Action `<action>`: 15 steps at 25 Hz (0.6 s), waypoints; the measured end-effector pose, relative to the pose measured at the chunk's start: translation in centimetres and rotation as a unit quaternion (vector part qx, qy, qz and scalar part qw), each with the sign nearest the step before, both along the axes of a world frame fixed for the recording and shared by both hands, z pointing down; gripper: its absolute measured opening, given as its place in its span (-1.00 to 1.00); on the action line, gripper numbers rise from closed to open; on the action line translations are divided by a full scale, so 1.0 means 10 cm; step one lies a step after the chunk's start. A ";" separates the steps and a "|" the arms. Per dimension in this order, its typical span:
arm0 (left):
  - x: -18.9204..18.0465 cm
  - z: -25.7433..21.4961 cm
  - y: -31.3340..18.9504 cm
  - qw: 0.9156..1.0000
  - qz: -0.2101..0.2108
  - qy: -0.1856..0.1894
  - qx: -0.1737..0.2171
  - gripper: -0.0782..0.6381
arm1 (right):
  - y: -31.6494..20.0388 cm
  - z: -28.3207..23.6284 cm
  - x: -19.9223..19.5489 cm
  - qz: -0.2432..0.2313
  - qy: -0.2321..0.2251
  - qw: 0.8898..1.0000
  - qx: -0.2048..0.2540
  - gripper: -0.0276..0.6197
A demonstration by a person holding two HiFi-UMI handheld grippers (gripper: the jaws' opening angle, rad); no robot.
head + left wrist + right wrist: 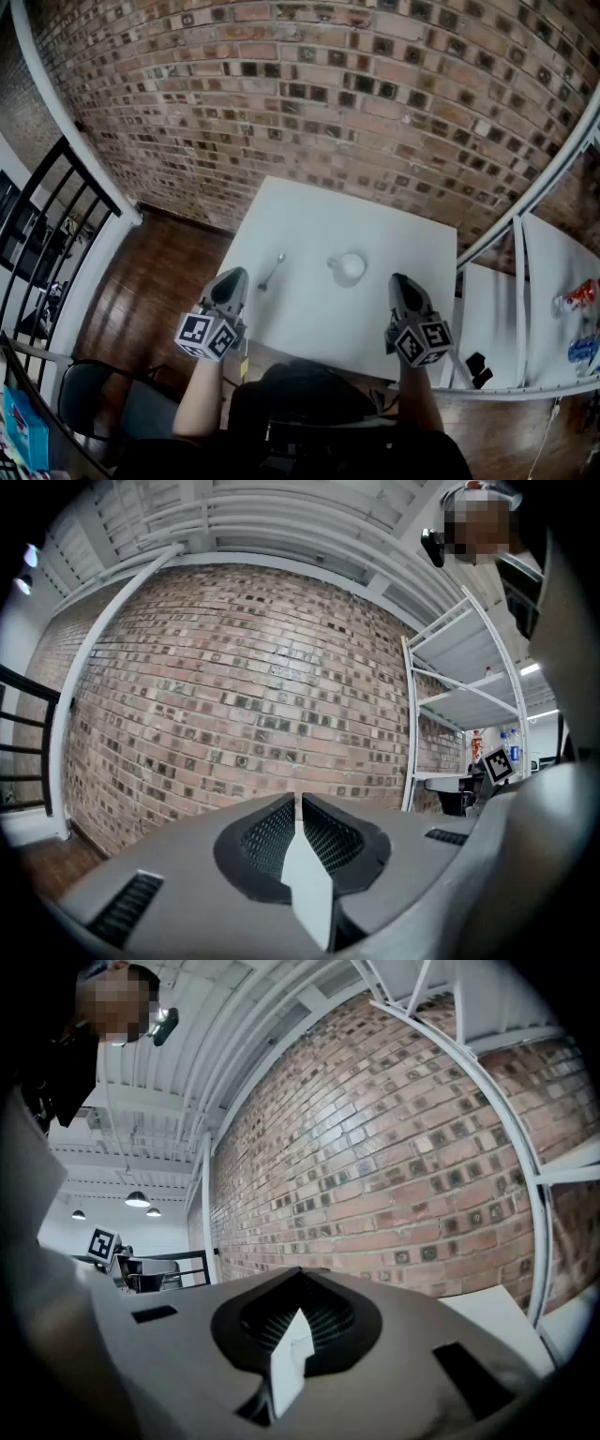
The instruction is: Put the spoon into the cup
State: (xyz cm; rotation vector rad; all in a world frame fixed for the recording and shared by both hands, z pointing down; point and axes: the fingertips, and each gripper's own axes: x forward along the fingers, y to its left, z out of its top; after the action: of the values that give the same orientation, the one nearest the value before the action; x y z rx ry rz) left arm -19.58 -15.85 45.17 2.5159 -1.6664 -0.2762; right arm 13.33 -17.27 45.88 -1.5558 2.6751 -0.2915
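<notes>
A metal spoon (272,272) lies on the white table (309,225), left of centre, with its handle toward the near edge. To its right stands a white cup (350,268), upright, its handle to the left. My left gripper (234,275) hovers level at the table's near left edge, just left of the spoon and apart from it. Its jaws (298,801) are shut with nothing between them. My right gripper (400,279) sits over the near right edge, right of the cup, jaws (300,1274) also shut and empty. Neither gripper view shows the spoon or the cup.
A brick wall (328,84) stands behind the table. A white shelf rack (553,300) with bottles is at the right, a black railing (47,216) and a chair (94,394) at the left over a wooden floor.
</notes>
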 end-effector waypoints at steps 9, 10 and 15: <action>0.11 0.05 -0.10 1.000 0.010 -0.011 -0.008 -0.70 | -0.12 0.11 -0.01 0.009 -0.007 1.000 -0.008 -0.90; 0.12 0.06 -0.11 1.000 0.008 -0.014 -0.007 -0.70 | -0.12 0.15 -0.03 0.006 -0.005 1.000 -0.012 -0.90; 0.12 0.06 -0.26 0.999 -0.003 -0.037 0.005 -0.70 | -0.16 0.20 -0.06 -0.003 -0.007 1.000 -0.018 -0.90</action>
State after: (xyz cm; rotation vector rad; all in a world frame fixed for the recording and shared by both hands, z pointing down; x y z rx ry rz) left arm -18.34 -18.44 45.76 2.5585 -1.7037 -0.1959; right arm 12.71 -18.91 47.84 -1.5490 2.6789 -0.3519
